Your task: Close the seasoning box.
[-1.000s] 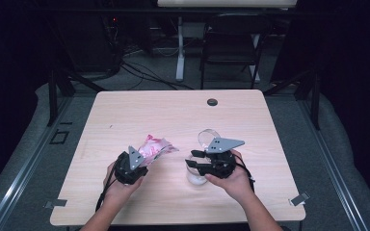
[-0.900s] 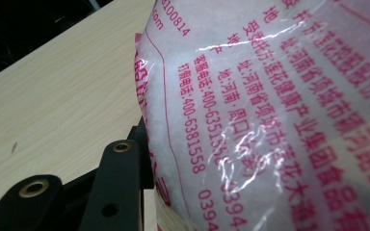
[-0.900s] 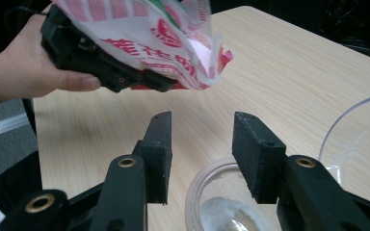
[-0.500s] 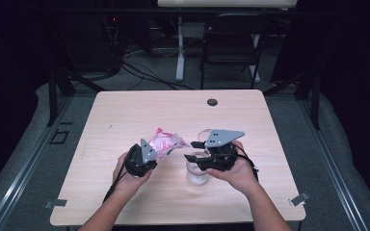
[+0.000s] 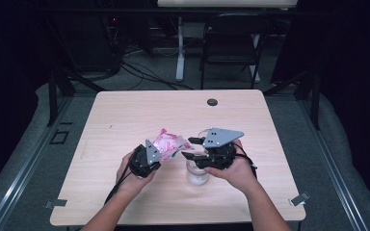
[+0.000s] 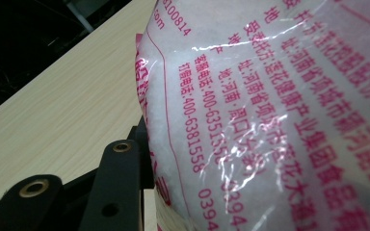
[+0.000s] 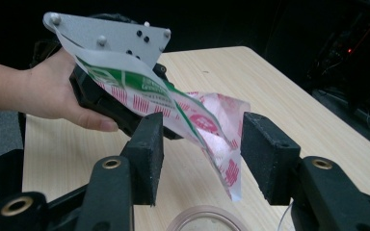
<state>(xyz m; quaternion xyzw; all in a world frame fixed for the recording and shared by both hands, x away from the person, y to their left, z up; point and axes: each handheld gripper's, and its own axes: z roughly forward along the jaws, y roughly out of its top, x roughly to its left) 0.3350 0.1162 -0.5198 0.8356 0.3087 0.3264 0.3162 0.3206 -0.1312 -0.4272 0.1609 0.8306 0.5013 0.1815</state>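
Our left gripper [image 5: 160,150] clamps the pink printed bag [image 5: 169,143]; our right gripper [image 5: 191,148], just opening, straddles its corner above the glass jar [image 5: 196,174].

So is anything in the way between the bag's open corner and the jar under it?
Nothing visible. The bag, held by the left gripper, hangs its corner between the right gripper's open jaws, above the jar rim.

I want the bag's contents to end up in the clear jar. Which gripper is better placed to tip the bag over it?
Left. The left gripper is shut on the bag, whose free end hangs near the jar. The right gripper has just been opening; its jaws stand apart around the bag's tip, not pressing it.
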